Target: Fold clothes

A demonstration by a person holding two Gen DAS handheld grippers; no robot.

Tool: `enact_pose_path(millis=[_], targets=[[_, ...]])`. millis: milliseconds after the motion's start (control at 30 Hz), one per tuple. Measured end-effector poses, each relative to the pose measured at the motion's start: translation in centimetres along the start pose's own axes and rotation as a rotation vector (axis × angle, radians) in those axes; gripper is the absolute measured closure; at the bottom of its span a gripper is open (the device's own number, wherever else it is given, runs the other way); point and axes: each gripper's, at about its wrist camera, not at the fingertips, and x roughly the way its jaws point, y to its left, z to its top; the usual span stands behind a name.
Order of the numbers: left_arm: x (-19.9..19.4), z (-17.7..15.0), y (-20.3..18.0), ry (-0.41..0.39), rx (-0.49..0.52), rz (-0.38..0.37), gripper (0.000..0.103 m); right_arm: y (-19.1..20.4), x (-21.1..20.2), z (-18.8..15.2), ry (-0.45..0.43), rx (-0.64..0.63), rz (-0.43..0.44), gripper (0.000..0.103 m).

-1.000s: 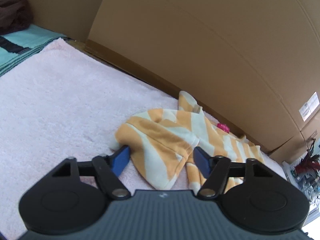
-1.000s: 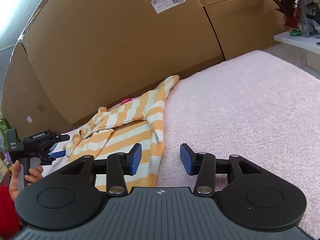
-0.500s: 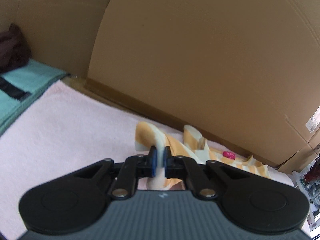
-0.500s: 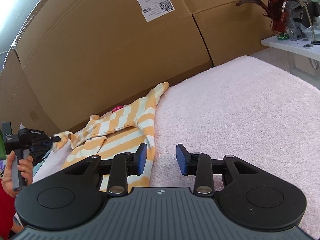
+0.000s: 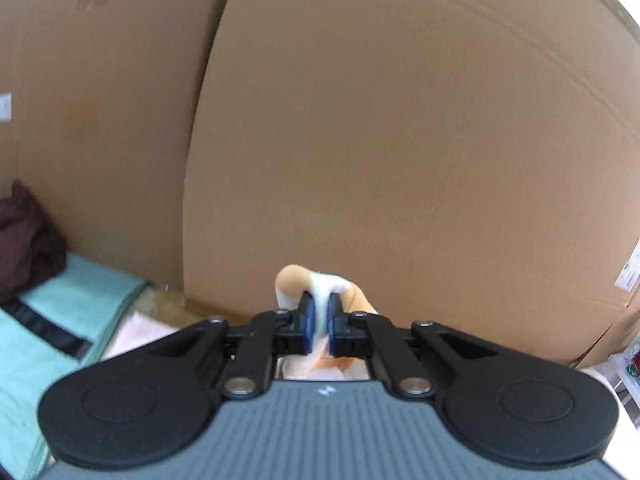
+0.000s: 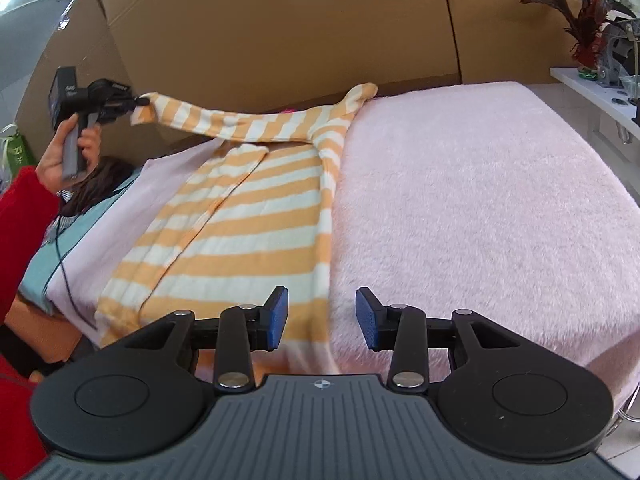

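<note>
Right wrist view showed the striped top [image 6: 256,216] lying mostly flat on the pink blanket [image 6: 480,200], one sleeve pulled up and out to the left by the left gripper [image 6: 138,101], whose jaws were pinched on the cuff. The right gripper [image 6: 322,318] hovered over the hem edge, jaws spread and nothing between them — they had just opened a little further. The top looked light, soft and limp; it would likely sag and drag wherever it was unsupported, so a seam, cuff or hem corner seemed the best hold. Left wrist view showed only a wad of orange-and-white cloth between the closed pads [image 5: 307,322], against cardboard [image 5: 400,140] — the grip was plain there, the garment's layout hidden. It also showed a teal towel [image 5: 60,320], barely visible in the other view.
</note>
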Motion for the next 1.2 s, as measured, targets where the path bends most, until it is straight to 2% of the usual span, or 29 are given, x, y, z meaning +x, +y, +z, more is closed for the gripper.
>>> enact_pose_path(millis=[233, 267, 367, 467, 667, 933, 1067, 1167, 1200], targets=[[-0.5, 2.7, -1.4, -0.033, 0.001, 0.002, 0.103, 0.7, -0.3, -1.2, -0.028, 0.02, 0.017, 0.062], [-0.5, 2.9, -1.6, -0.034, 0.0, 0.003, 0.103, 0.9, -0.2, -1.2, -0.035, 0.012, 0.004, 0.068], [-0.5, 3.2, -2.0, -0.036, 0.003, 0.009, 0.103, 1.3, 0.2, -1.0, -0.038, -0.016, -0.032, 0.097], [-0.6, 3.4, -2.2, -0.039, 0.004, 0.02, 0.103, 1.4, -0.1, -0.8, -0.064, -0.003, -0.02, 0.098], [-0.8, 4.2, -1.3, -0.049, -0.022, 0.062, 0.103, 4.2, -0.6, 0.2, -0.086, -0.051, 0.082, 0.098], [-1.3, 4.6, 0.3, -0.047, -0.038, 0.102, 0.103, 7.0, 2.0, 0.2, -0.025, -0.063, 0.198, 0.097], [-0.9, 3.6, 1.1, -0.026, -0.039, 0.118, 0.103, 8.3, 3.4, -0.5, 0.059, -0.071, 0.297, 0.097], [-0.9, 2.9, 1.9, -0.009, -0.04, 0.127, 0.103, 8.9, 2.0, -0.9, 0.028, -0.167, 0.255, 0.096], [-1.1, 3.1, 2.3, -0.006, -0.04, 0.128, 0.103, 8.6, 1.1, -0.9, 0.011, -0.192, 0.223, 0.091]])
